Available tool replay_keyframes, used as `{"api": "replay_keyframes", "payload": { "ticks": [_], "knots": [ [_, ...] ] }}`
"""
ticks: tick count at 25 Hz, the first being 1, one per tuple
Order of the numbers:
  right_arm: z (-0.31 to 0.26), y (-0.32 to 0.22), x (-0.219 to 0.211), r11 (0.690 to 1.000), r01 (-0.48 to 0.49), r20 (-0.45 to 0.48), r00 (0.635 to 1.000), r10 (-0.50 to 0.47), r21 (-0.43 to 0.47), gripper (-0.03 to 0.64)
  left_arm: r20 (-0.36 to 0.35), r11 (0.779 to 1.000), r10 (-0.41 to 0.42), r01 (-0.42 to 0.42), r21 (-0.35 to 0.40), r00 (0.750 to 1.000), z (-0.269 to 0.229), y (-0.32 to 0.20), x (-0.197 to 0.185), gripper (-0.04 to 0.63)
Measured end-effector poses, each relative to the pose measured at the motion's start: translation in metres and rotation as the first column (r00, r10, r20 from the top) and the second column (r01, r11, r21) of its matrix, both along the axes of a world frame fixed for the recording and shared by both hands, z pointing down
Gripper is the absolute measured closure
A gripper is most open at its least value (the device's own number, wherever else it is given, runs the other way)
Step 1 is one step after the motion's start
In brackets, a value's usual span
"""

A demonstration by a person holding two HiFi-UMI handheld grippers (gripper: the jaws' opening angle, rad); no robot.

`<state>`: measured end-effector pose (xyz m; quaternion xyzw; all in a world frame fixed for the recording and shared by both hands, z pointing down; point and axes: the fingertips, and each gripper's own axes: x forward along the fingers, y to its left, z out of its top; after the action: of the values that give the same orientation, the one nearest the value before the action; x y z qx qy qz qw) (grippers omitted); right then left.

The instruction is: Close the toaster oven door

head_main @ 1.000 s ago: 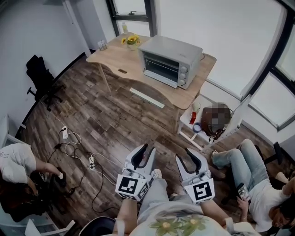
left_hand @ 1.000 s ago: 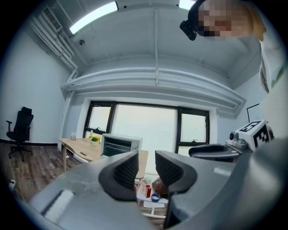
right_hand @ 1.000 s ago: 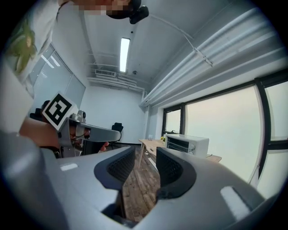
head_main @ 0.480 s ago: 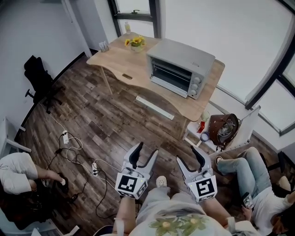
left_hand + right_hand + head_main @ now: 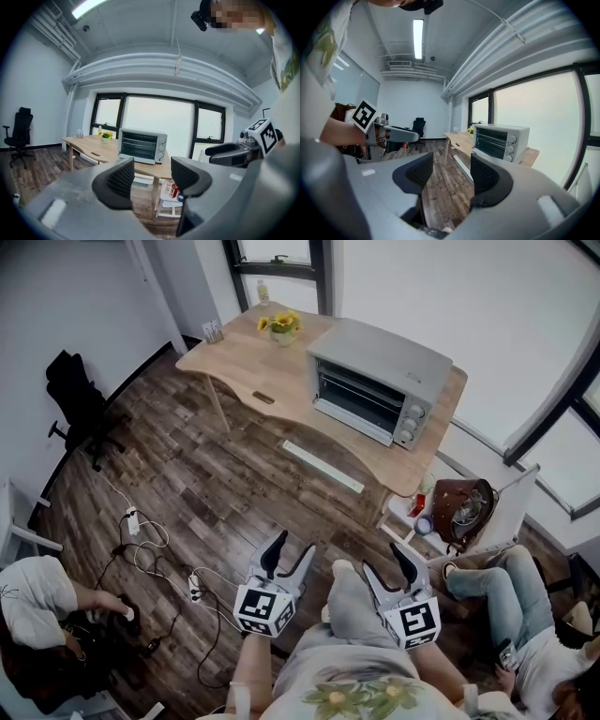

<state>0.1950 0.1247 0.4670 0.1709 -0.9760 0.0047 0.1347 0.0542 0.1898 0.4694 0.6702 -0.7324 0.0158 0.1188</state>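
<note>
- Left tongs and right tongs are held low in front of the person, side by side and apart from each other. The jaws of both have just been opening, now stand wide, and have nothing between them.
- Both pairs point across the wooden floor towards the toaster oven, which sits well apart from them on the far right end of a light wooden table, by the window.
- The oven door faces the person and looks upright or nearly so. Whether it is fully latched cannot be told from this far off.
- The step in hand appears to be the approach. The job is likely best done by closing the distance first, then bringing one pair of tongs squarely to the door's top edge.
- A flat, steady push on that edge should seat the door. A jab low on the glass would likely shove the oven back along the table.
- The other pair could steady the oven's top.
- Hazards flank the route: cables lie on the floor to the left, and a seated person's legs and a low white shelf sit to the right beside the table.
</note>
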Motion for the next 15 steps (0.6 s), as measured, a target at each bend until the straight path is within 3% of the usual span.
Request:
{"api": "replay_keyframes", "payload": {
  "ticks": [7, 15],
  "knots": [
    [0.042, -0.05, -0.022, 0.996, -0.056, -0.067, 0.996, 0.051, -0.075, 0.379, -0.023, 0.999, 0.0, -0.001, -0.05, 1.0, 0.03, -0.035, -0.05, 0.354],
    [0.071, -0.1, -0.063, 0.989, -0.094, -0.133, 0.988, 0.079, -0.116, 0.379, -0.005, 0.987, 0.073, -0.073, -0.146, 0.997, 0.049, -0.083, -0.103, 0.354]
  ]
}}
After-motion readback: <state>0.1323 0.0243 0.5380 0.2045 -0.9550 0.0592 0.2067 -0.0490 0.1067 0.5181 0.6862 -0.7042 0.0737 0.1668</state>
